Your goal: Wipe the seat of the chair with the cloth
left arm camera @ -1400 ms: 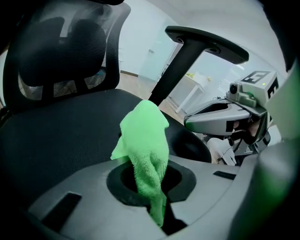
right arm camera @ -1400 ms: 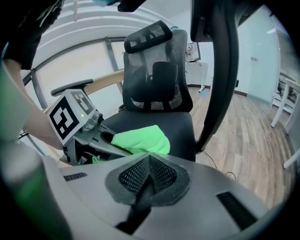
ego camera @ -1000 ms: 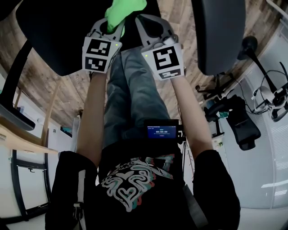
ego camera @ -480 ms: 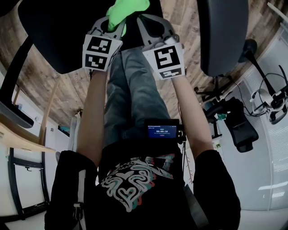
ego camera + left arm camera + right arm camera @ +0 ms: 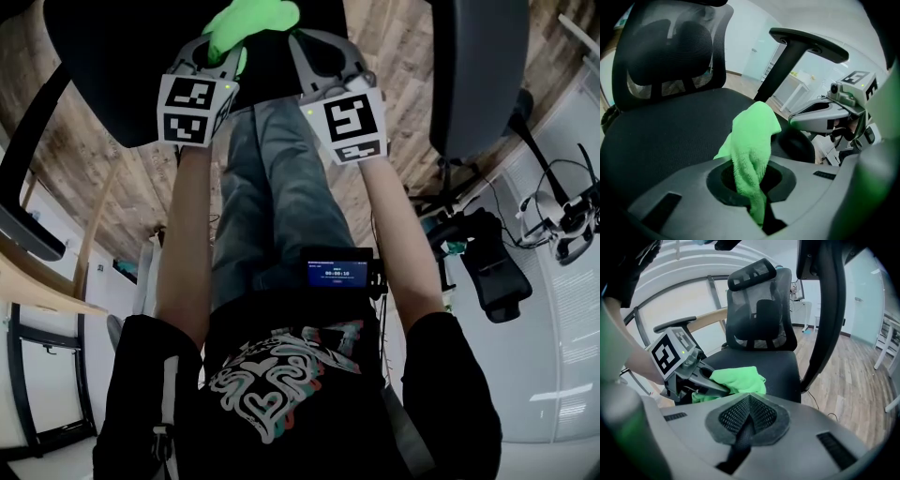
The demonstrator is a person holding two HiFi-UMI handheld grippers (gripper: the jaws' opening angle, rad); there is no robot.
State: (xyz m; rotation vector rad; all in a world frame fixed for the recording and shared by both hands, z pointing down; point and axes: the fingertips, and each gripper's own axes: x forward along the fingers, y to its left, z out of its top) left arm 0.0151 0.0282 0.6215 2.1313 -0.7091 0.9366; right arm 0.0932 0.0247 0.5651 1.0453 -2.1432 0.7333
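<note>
Pinched shut, the left gripper (image 5: 754, 190) has the green cloth (image 5: 752, 140) caught between its jaws. One end is trapped deep in the grip and the rest flops forward in a loose bundle over the seat (image 5: 665, 136) of the black mesh chair. From where I stand the bundle seems to lie on the front part of the seat, near its edge, though I cannot be sure it is pressed flat. Holding it by one end looks sensible, since it leaves plenty of free fabric to drag across the mesh. The left arm (image 5: 183, 234) reaches straight out from the body, with the tool angled down at the seat. The chair's backrest (image 5: 670, 51) stands beyond the cloth and an armrest (image 5: 808, 42) rises to the side. Just beside it, the right gripper (image 5: 749, 420) has its jaws closed on each other with nothing between them. It hovers near the seat's front edge and appears only to keep company. The right arm (image 5: 398, 234) is stretched forward level with the other, so the two tools sit close together without touching.
</note>
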